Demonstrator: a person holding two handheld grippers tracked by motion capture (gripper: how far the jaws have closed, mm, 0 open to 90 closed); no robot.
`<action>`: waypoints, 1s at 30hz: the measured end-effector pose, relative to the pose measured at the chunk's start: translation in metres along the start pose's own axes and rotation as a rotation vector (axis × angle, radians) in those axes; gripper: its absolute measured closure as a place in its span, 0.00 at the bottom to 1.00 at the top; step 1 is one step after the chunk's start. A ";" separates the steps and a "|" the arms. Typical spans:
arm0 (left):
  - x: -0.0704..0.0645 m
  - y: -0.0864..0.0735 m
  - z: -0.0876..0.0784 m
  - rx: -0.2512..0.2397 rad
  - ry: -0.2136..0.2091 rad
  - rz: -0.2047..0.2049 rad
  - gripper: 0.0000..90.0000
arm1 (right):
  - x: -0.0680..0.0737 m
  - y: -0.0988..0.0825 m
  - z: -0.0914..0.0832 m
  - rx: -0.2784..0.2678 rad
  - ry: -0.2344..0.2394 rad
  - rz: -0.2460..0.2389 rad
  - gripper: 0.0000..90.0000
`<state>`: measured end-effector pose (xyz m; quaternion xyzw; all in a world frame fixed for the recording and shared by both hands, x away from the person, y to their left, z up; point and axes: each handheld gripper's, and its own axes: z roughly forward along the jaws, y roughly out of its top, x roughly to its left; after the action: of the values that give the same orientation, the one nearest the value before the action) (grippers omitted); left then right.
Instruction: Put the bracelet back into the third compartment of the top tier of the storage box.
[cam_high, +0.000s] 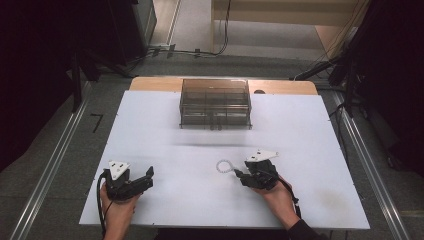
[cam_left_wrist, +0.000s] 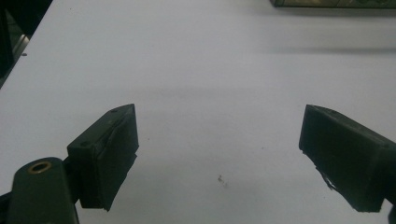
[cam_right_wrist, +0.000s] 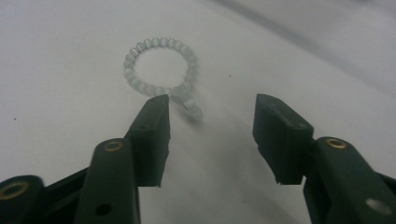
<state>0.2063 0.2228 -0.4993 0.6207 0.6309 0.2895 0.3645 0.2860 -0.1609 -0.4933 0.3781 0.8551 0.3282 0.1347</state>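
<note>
right gripper (cam_right_wrist: 210, 126): jaws partly apart, nothing between them. Tips point at the bead bracelet (cam_right_wrist: 161, 70), which lies just ahead of them on the table; the left-hand jaw tip nearly overlaps the bracelet's short tail, can't tell if it touches.
bracelet: pale beads, a closed loop plus a small tail, flat on the white table sheet (cam_high: 310, 150). In the high view it sits at (cam_high: 224, 166), just beside the right gripper (cam_high: 240, 175), on the near half.
left gripper (cam_left_wrist: 219, 154): jaws wide, empty, bare sheet under them. In the high view (cam_high: 148, 177) it's parked near the front-left, well apart from the bracelet.
organizer box (cam_high: 215, 102): smoked clear plastic, compartments, at the far edge of the sheet, well apart from both grippers.
progress: my read, early; approach done, grasp not yet made, lift and any placing still to do.
pose: right hand (cam_high: 280, 195) low, gripper angled toward table centre; left hand (cam_high: 117, 207) low, gripper aimed forward-right, idle.
</note>
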 end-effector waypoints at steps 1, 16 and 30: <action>0.000 0.000 0.000 0.001 0.001 0.000 0.13 | 0.000 0.000 0.001 0.001 0.006 -0.001 0.58; 0.001 0.000 0.000 -0.001 0.001 -0.002 0.13 | -0.002 0.004 0.010 0.026 0.077 0.002 0.83; 0.001 0.000 -0.001 0.001 0.000 -0.003 0.13 | -0.002 0.005 0.010 0.021 0.088 -0.014 0.92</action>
<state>0.2057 0.2238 -0.4992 0.6199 0.6319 0.2886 0.3648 0.2946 -0.1551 -0.4976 0.3588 0.8661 0.3347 0.0951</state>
